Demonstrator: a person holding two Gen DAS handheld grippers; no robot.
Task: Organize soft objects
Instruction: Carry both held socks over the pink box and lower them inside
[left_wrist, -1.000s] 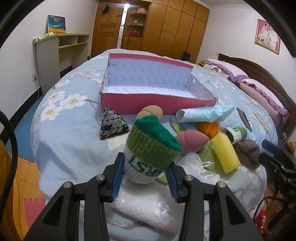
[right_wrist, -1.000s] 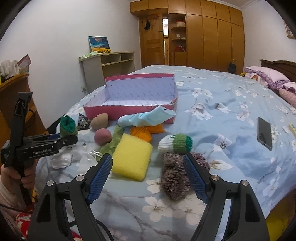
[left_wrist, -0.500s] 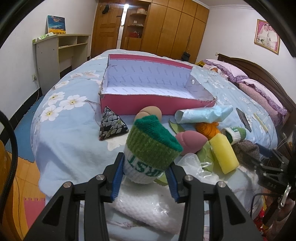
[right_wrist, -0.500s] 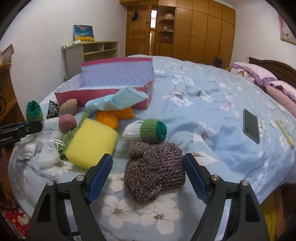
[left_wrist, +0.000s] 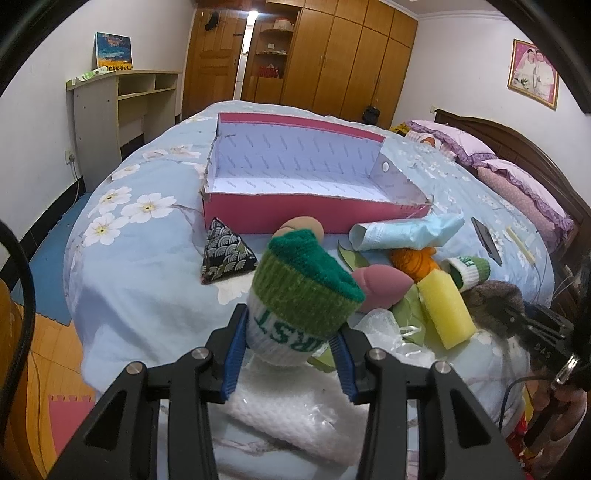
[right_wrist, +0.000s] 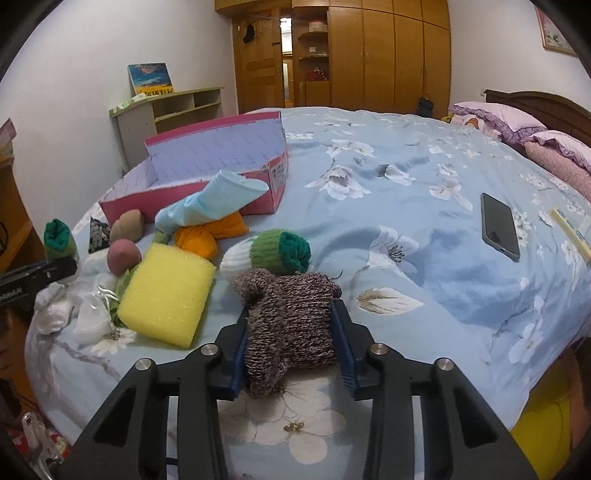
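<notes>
My left gripper (left_wrist: 291, 332) is shut on a rolled green-and-white sock (left_wrist: 303, 295), held just above the bed's near corner. In the right wrist view my right gripper (right_wrist: 290, 317) is closing, and its blue pads press both sides of a brown knitted sock (right_wrist: 288, 306) lying on the bedspread. A second green-and-white sock (right_wrist: 273, 251) touches the brown one's far edge. The open pink box (left_wrist: 295, 218) stands behind the pile with nothing inside that I can see.
Between the grippers lie a yellow sponge (right_wrist: 166, 291), an orange bundle (right_wrist: 207, 232), a light blue sock (right_wrist: 214, 199), two egg-shaped puffs (right_wrist: 123, 254), a patterned triangular pouch (left_wrist: 225, 254) and white knitwear in plastic (left_wrist: 295, 417). A phone (right_wrist: 500, 225) rests to the right.
My right gripper moved forward and down over the brown knitted sock, and its jaws closed from wide open onto it. The left gripper and its sock stayed still.
</notes>
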